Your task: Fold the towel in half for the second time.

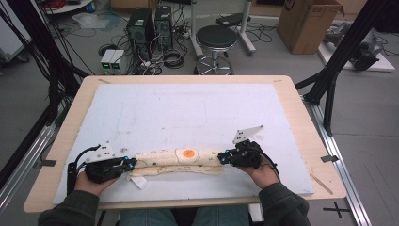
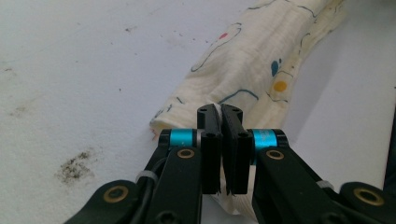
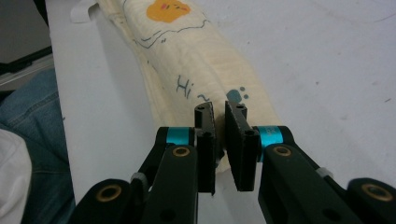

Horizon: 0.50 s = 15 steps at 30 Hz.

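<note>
So the cloth (image 1: 176,160) is already folded down into a long narrow strip, lying crosswise near the front edge of the table (image 1: 291,94), right in front of the person. Cream fabric with little drawings on it, an orange blob face in the middle and a "Hi" scribble toward the right end. The left gripper (image 1: 129,163) has its jaws clamped together on the left end of the cloth, you can see a thin bit of fabric squeezed between the pads in the left gripper view. The right gripper (image 1: 225,157) is pinched onto the right end, with cloth showing in the narrow gap between its jaws. My guess is the lengthwise folds are done and what's left is bringing the two ends together or folding it shorter, since it's still a long strip. Underneath is a white mat (image 1: 188,108) with grey smudges and specks on it, on a light wood tabletop. Behind that it's a messy lab floor: a black stool (image 1: 216,40), two computer towers (image 1: 149,26) with tangled cables, a cardboard box (image 1: 308,23) and black frame legs at the sides.
</note>
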Tool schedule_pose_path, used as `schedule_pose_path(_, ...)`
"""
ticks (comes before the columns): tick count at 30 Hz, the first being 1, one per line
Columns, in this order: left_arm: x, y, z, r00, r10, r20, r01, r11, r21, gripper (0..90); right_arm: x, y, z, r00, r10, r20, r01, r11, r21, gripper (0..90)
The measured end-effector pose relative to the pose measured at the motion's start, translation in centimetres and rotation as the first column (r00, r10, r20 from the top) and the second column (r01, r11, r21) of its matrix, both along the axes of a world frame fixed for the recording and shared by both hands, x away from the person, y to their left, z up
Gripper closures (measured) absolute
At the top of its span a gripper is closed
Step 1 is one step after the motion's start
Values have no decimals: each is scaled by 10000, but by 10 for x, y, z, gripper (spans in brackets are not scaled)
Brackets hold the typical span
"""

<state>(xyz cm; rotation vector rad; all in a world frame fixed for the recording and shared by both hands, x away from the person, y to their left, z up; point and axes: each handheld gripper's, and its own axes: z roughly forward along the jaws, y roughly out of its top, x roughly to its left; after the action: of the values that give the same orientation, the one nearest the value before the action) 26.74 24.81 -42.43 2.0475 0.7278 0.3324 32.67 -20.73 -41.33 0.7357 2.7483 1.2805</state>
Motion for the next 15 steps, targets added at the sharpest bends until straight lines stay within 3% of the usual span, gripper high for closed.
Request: schedule_pose_path(15,-10,1,-6,9999,31,-117,-30,10000,87,858,-6,-2,-9,10000,-21,-69,20,9999,-138,830)
